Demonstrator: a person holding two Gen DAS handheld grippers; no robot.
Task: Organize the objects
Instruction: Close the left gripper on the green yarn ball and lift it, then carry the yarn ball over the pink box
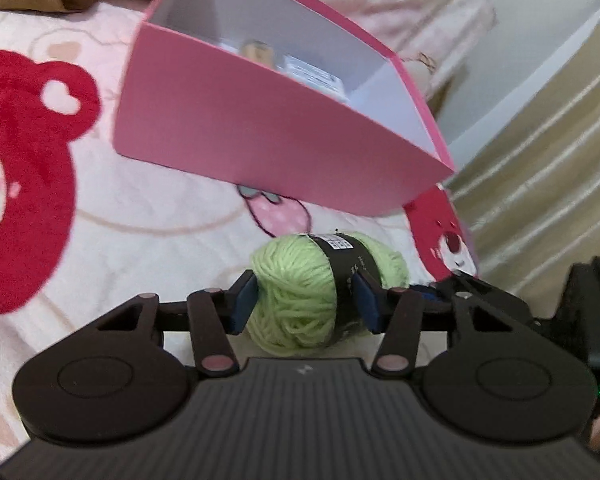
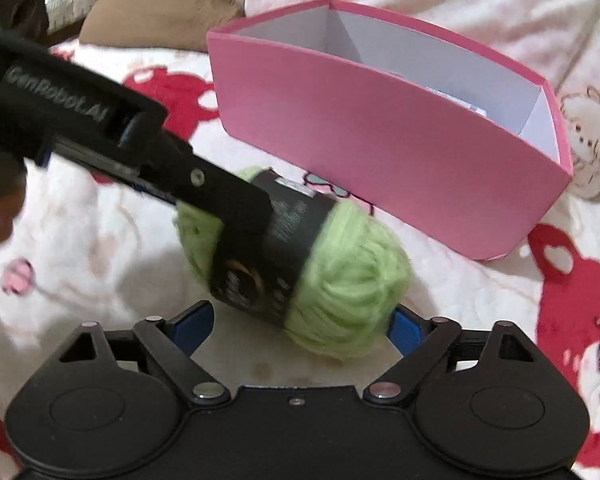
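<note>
Left gripper [image 1: 306, 304] clamped on the yarn [image 1: 300, 300], pads on its two sides across the black label. Yarn's long axis runs crosswise to the left fingers, pointing toward the right gripper [image 2: 300, 330], which is spread, yarn end between its pads. Box [image 2: 380, 160] just beyond on the blanket [image 2: 100, 240], open side up.

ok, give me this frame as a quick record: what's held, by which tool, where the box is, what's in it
held: green yarn ball with a black paper band
left tool: pads closed on the yarn's sides
right tool: open, yarn between its blue pads, contact unclear
box: pink box, open top, white inside, just beyond the yarn
box contents: a few small items, too blurred to name
surface: blanket with red bears
yarn in box: not yet
</note>
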